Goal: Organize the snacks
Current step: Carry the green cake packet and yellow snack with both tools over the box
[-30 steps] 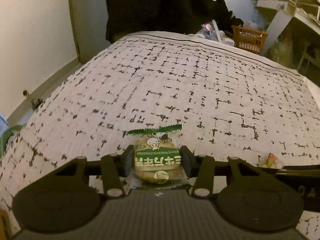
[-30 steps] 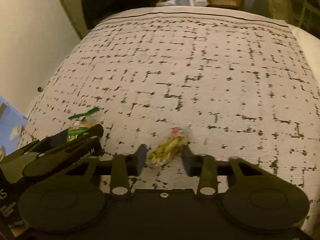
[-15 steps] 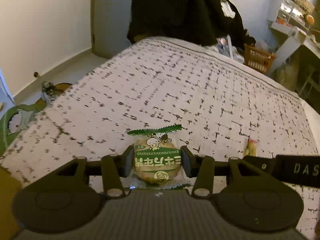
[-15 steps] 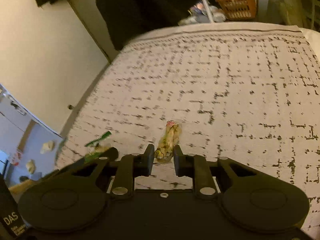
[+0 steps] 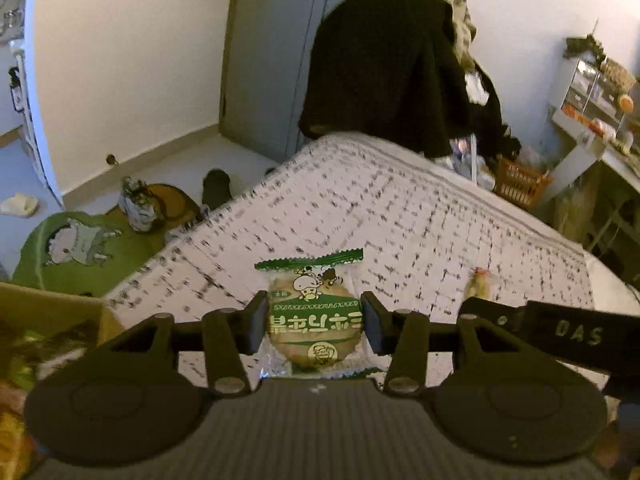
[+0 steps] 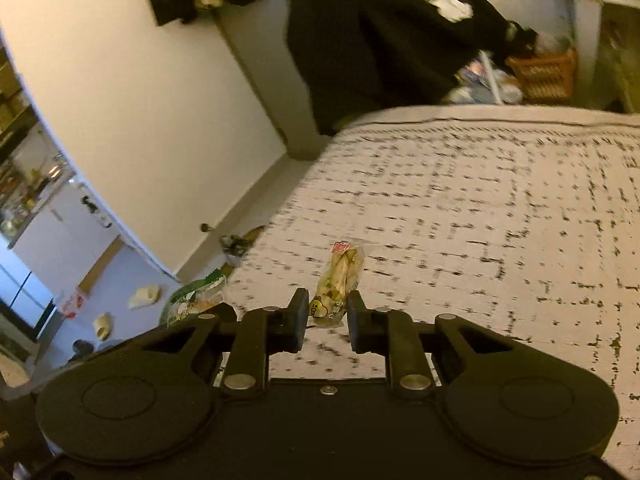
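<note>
My left gripper (image 5: 314, 326) is shut on a green and clear cookie packet (image 5: 314, 312) and holds it in the air above the patterned bed (image 5: 420, 216). My right gripper (image 6: 327, 320) is shut on a small yellowish snack packet (image 6: 338, 284), also held above the bed (image 6: 480, 208). The right gripper's snack (image 5: 480, 282) shows at the right of the left wrist view, and the cookie packet (image 6: 196, 300) shows at the left of the right wrist view.
A cardboard box (image 5: 48, 320) with colourful packets sits at the lower left, beside the bed. A green character rug (image 5: 76, 244) and a bag (image 5: 138, 208) lie on the floor. A dark coat (image 5: 384, 68) hangs past the bed's far end, near an orange basket (image 5: 520, 186).
Both grippers have lifted and swung left with their snacks; the floor, rug and box have come into view. The right gripper closed on its snack packet.
</note>
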A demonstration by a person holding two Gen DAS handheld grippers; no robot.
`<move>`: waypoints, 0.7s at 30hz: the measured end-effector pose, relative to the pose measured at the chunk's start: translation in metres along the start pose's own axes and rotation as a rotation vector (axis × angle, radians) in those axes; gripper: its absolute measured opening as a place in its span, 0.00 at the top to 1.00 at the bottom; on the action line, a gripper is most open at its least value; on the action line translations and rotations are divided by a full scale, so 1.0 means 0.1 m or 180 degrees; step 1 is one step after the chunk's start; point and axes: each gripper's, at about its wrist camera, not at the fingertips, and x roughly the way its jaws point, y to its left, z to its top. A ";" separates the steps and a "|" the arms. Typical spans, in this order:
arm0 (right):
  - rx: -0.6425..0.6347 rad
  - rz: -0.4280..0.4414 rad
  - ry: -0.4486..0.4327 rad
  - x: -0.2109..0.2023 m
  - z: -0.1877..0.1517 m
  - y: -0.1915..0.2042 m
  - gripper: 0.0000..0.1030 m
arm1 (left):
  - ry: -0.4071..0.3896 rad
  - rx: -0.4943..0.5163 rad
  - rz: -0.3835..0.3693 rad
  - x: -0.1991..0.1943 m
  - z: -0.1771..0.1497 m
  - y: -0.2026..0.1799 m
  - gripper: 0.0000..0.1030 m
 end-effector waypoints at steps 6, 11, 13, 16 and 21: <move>-0.0210 0.0159 -0.0131 -0.20 -0.02 0.30 0.80 | -0.0079 -0.0094 0.0082 -0.36 0.09 0.19 0.54; -0.0296 0.0243 -0.0180 -0.26 -0.06 0.46 0.80 | -0.0157 -0.0108 0.0184 -0.66 0.13 0.38 0.54; -0.0332 0.0272 -0.0185 -0.28 -0.09 0.53 0.80 | -0.0173 -0.0139 0.0260 -0.76 0.14 0.48 0.54; -0.0413 0.0323 -0.0191 -0.32 -0.14 0.64 0.80 | -0.0217 -0.0212 0.0387 -0.91 0.17 0.63 0.54; -0.0495 0.0418 -0.0181 -0.34 -0.21 0.81 0.80 | -0.0241 -0.0277 0.0540 -1.11 0.16 0.85 0.54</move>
